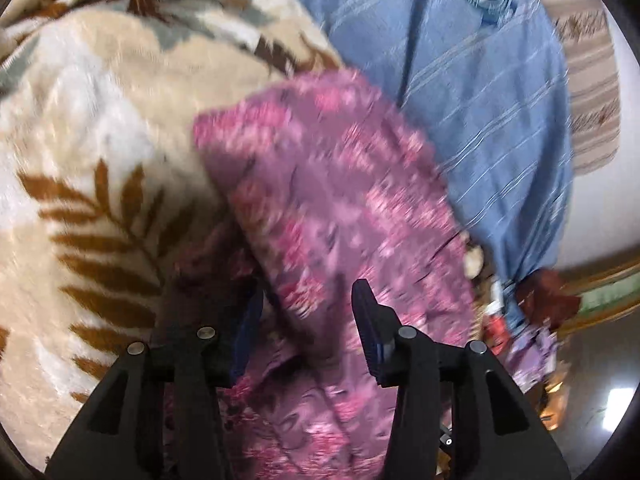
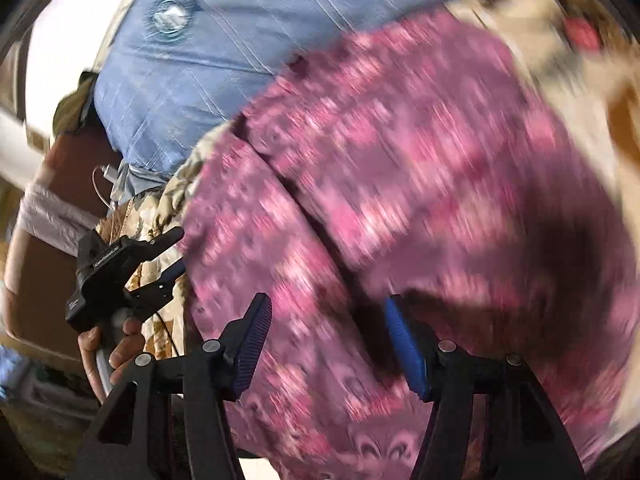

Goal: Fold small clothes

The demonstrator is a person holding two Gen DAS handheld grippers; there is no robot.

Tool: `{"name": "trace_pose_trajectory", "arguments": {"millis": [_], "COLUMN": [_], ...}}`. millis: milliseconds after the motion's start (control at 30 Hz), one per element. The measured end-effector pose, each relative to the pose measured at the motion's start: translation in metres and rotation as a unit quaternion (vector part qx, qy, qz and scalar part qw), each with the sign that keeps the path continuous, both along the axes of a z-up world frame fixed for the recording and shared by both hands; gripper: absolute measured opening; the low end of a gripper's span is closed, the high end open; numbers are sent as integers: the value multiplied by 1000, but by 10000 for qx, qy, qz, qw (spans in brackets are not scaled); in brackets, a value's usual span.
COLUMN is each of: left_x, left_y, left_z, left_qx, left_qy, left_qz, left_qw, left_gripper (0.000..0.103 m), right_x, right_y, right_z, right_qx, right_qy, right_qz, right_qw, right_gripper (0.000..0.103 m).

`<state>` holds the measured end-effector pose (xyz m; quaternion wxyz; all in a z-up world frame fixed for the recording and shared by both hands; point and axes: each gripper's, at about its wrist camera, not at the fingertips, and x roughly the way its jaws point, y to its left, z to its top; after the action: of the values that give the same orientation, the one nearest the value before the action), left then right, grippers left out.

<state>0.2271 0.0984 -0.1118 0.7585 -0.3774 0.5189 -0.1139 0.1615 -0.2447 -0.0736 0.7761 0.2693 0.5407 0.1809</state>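
Progress: I judge one fold done; the pink garment lies doubled on the leaf blanket, more folds likely left.
Left gripper: released, cloth under its jaws.
Right gripper: released above the cloth.
Right view only: my hand holding the left gripper at the garment's edge.

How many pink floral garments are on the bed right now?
1: the pink floral garment lies on the leaf-print blanket, beside the blue pillow. More may be hidden underneath.

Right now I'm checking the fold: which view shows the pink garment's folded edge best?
The left wrist view: the pink floral garment lies less blurred there, its folded edge against the leaf-print blanket. The right wrist view shows it streaked.
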Motion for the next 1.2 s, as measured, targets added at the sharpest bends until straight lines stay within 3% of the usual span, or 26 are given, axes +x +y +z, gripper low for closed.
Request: {"name": "trace_pose_trajectory", "arguments": {"millis": [33, 100, 167, 367, 433, 533, 633, 700, 767, 933, 1067, 1200], "left_x": [-2, -5, -6, -13, -13, -23, -49, -78, -104, -142, -134, -116], "left_y": [-2, -6, -9, -6, -13, -15, -9, -3, 3, 5, -6, -17], "left_z": [-1, 2, 6, 1, 1, 10, 23, 32, 36, 40, 57, 85], "left_qx": [77, 303, 475, 480, 585, 768, 732, 914, 1073, 1122, 1114, 1222], "left_qy": [-3, -137, -215, -142, -159, -245, -472, -668, -740, -737, -834, -1096], "left_qz": [-31, -112, -169, -68, -70, -162, -151, -99, -14, 99, -39, -229], "left_qw": [10000, 9994, 9985, 9987, 9981, 9966, 9961, 9935, 9915, 9909, 9903, 9862], "left_gripper": [43, 43, 43, 43, 45, 45, 50, 55, 56, 56, 56, 56], "right_x": [-2, -4, -7, -28, -31, -25, -33, -48, -66, -95, -95, -79], "right_y": [3, 15, 21, 11, 8, 0, -12, -19, -27, -51, -65, -68], "right_z": [-5, -10, -6, 30, 20, -14, -10, 7, 25, 40, 50, 80], "right_qx": [2, -122, -502, -431, -588, -660, -15, 118, 120, 149, 340, 372], "right_qy": [41, 20, -73, -374, -309, -98, -215, -542, -839, -1114, -1199, -1450], "right_qz": [24, 218, 177, -38, -76, -70, -177, -227, -275, -317, -326, -96], "right_qw": [10000, 9997, 9986, 9984, 9978, 9977, 9996, 9982, 9960, 9932, 9917, 9887], "right_gripper": [53, 26, 10, 9, 9, 19, 27, 56, 69, 69, 69, 69]}}
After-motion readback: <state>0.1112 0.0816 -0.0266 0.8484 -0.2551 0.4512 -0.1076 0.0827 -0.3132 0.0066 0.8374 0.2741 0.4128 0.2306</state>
